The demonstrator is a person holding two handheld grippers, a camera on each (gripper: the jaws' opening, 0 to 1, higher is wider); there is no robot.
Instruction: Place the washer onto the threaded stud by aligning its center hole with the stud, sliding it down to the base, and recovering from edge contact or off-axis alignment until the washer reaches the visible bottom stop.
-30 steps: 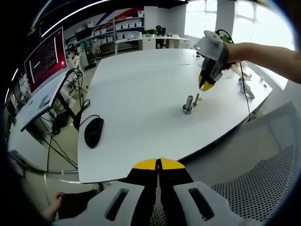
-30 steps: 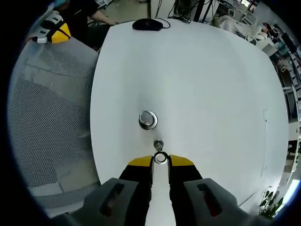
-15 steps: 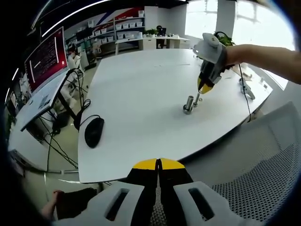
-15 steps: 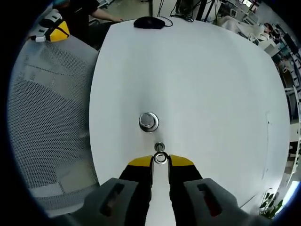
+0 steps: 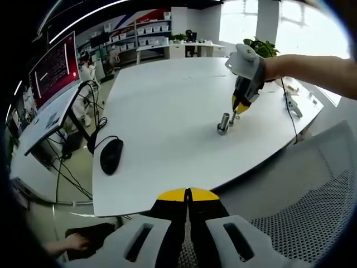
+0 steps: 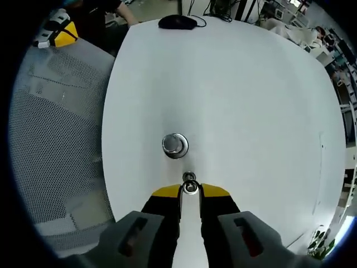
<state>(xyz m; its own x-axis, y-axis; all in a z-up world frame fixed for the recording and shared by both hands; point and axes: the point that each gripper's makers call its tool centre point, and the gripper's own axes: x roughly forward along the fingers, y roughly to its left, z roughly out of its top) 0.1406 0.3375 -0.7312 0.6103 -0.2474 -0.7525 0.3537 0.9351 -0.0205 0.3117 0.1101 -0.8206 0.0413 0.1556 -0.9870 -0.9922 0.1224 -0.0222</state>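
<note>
Right gripper view looks down on the white table (image 6: 251,111), where the right tongs (image 6: 190,191) have their yellow-tipped jaws clamped on the washer (image 6: 190,188). The washer sits at the jaw tips, right over the top of the small stud (image 6: 189,178), which stands just ahead of them. A little beyond the stud stands a shiny metal cylinder (image 6: 175,144), apart from it. Farther ahead, near the table's far edge, lies a black mouse (image 6: 177,22). A grey mesh chair (image 6: 50,139) is off to the left.

Left gripper view shows the left tongs (image 5: 188,195) with jaws together, holding nothing, low over the chair and well short of the table.
</note>
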